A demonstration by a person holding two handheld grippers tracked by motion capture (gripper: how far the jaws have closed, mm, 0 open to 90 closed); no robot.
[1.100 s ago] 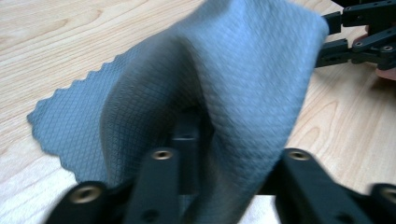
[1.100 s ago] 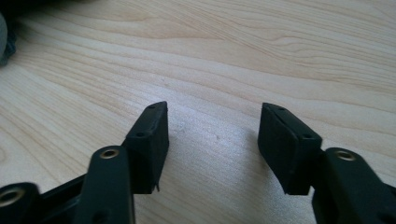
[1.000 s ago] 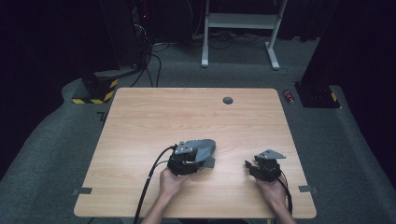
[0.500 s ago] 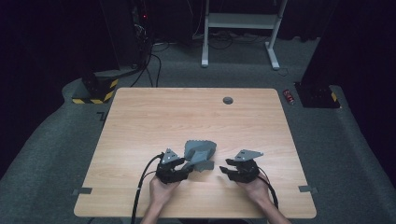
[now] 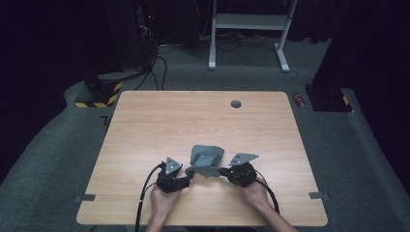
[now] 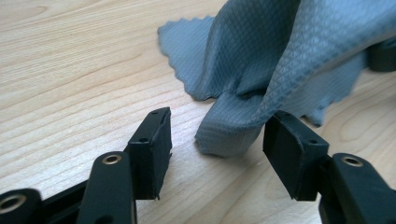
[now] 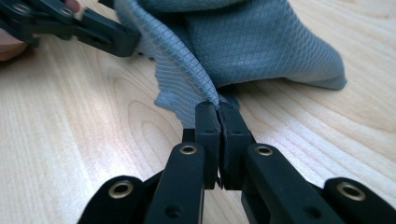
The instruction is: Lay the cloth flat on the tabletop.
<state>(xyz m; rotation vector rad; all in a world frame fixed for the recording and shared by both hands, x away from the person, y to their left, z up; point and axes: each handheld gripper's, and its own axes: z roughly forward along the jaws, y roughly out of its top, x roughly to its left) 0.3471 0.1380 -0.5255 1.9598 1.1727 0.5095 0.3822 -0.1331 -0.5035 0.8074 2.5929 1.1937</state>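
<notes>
A crumpled grey cloth (image 5: 206,158) lies on the wooden table (image 5: 193,116), near its front edge. My right gripper (image 5: 224,171) comes at it from the right and is shut on the cloth's edge (image 7: 205,88), lifting a fold. My left gripper (image 5: 190,173) sits at the cloth's left near corner, open. A folded corner of the cloth (image 6: 231,133) rests on the wood between the left gripper's (image 6: 215,144) two pads without being pinched. The right gripper's (image 7: 217,109) jaws are pressed together on the fabric. A jaw of the left gripper (image 7: 100,30) shows at the upper left of the right gripper view.
A small round grommet (image 5: 236,104) sits near the table's far edge. Black cables trail from both grippers over the front edge. Dark carpet, a white frame leg (image 5: 212,38) and black equipment stand beyond the table.
The right gripper has moved left to the cloth and shut on its edge. The left gripper has drawn back toward the front edge and now stands open at the cloth's corner.
</notes>
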